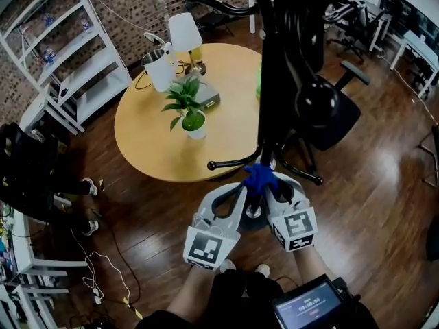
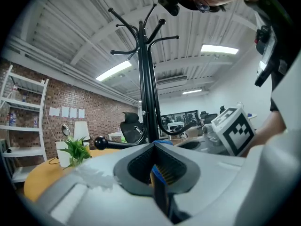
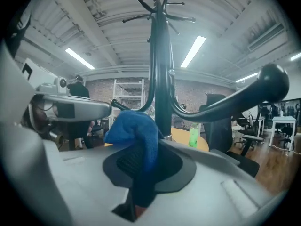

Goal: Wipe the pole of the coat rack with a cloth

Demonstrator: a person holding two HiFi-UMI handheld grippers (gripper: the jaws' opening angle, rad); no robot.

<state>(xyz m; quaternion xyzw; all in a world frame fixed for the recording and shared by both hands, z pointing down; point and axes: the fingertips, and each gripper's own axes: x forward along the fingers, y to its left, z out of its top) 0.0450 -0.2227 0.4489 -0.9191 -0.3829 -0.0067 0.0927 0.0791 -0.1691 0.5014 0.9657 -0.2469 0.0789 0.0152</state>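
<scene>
One cloth (image 1: 259, 177) in left tool (image 1: 245, 189), right tool (image 1: 274, 184), near table edge (image 1: 164, 166)

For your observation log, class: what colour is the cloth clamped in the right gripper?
Blue. The cloth shows best in the right gripper view.

Bright ceiling strip lights (image 2: 115, 70), heavy fisheye curvature and dark corners, near foreground perhaps slightly soft.

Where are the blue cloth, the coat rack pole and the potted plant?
blue cloth (image 3: 134, 131), right gripper view, on the bunched top fold.
coat rack pole (image 2: 146, 88), left gripper view, on the mid shaft.
potted plant (image 1: 184, 97), head view, on the leaves.
</scene>
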